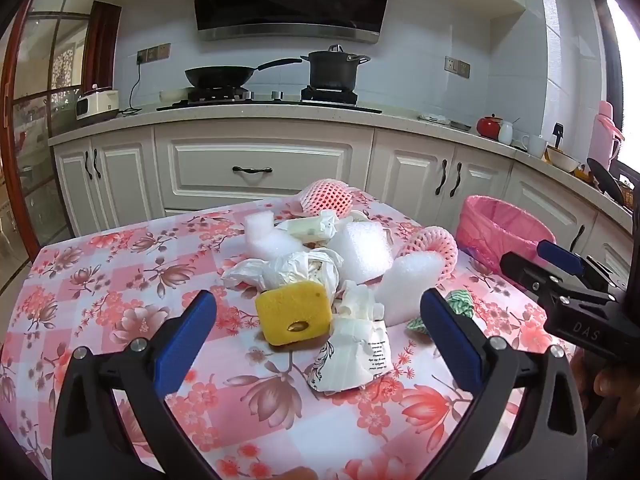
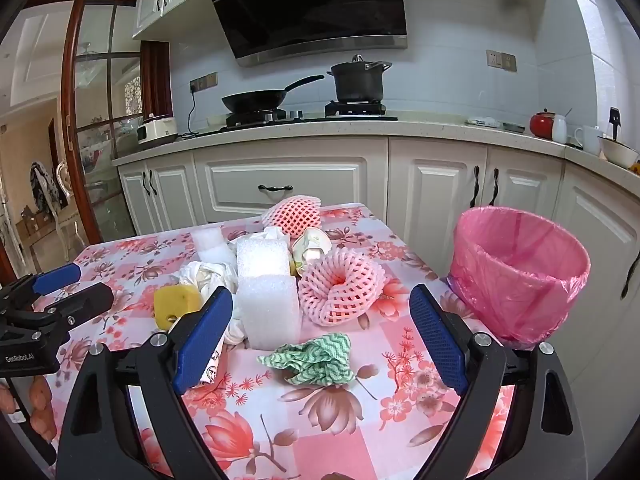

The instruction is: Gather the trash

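Observation:
A heap of trash lies on the floral tablecloth [image 1: 100,280]. In the left wrist view my left gripper [image 1: 318,322] stands open, its blue pads either side of a yellow sponge [image 1: 294,314] and a printed white wrapper [image 1: 356,354], touching neither. Behind them are crumpled white plastic [image 1: 296,268] and white foam blocks [image 1: 362,254]. In the right wrist view my right gripper [image 2: 322,332] is open above a green patterned cloth [image 2: 316,360], with a tall white foam block [image 2: 266,292] and a pink foam net [image 2: 340,290] just beyond. A pink-lined bin [image 2: 520,276] stands off the table's right edge.
A second pink foam net [image 2: 294,210] and more wrappers lie at the table's far side. Beyond are white kitchen cabinets [image 2: 280,188], a hob with a black wok [image 2: 260,100] and a pot [image 2: 358,80]. The right gripper [image 1: 560,280] shows at the left view's right edge.

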`<action>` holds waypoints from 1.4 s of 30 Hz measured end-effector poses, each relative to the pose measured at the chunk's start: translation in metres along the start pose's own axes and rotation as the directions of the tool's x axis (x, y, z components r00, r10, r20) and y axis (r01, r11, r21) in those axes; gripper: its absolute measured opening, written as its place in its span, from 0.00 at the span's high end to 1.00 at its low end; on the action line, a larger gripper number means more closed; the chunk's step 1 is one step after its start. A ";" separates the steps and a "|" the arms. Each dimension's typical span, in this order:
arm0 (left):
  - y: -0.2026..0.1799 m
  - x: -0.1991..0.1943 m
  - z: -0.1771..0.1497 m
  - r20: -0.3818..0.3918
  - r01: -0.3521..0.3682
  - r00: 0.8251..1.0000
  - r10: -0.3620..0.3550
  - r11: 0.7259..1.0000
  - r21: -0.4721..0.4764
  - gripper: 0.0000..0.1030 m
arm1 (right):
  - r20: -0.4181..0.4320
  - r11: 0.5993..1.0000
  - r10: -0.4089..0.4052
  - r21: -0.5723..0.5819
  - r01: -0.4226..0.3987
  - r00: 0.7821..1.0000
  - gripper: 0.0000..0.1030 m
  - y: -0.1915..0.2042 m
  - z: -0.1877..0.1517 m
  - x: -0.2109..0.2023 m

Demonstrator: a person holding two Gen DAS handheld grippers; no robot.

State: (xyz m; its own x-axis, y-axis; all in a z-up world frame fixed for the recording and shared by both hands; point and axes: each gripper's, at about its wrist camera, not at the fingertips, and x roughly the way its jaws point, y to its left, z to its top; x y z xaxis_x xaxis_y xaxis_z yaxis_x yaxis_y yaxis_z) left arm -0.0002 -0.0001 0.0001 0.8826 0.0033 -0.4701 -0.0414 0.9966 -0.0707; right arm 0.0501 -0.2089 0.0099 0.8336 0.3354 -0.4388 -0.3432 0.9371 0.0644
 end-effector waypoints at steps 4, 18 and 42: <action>0.000 0.000 0.000 -0.003 0.001 1.000 -0.001 1.000 -0.001 0.05 | -0.001 1.000 0.001 -0.002 -0.001 1.000 0.18 0.000 0.000 0.000; 0.000 0.000 0.000 -0.001 0.004 1.000 -0.004 1.000 -0.004 0.05 | -0.001 1.000 -0.001 -0.002 0.001 1.000 0.18 0.000 0.000 0.000; 0.000 0.000 0.000 0.001 0.005 1.000 -0.005 1.000 -0.004 0.05 | -0.004 1.000 0.003 -0.004 -0.003 1.000 0.18 0.002 -0.002 0.004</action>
State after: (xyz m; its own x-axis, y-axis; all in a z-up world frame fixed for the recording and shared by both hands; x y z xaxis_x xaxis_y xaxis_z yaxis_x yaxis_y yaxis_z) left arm -0.0003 -0.0001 0.0002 0.8831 -0.0012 -0.4693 -0.0393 0.9963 -0.0766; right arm 0.0520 -0.2063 0.0063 0.8309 0.3382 -0.4419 -0.3476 0.9356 0.0623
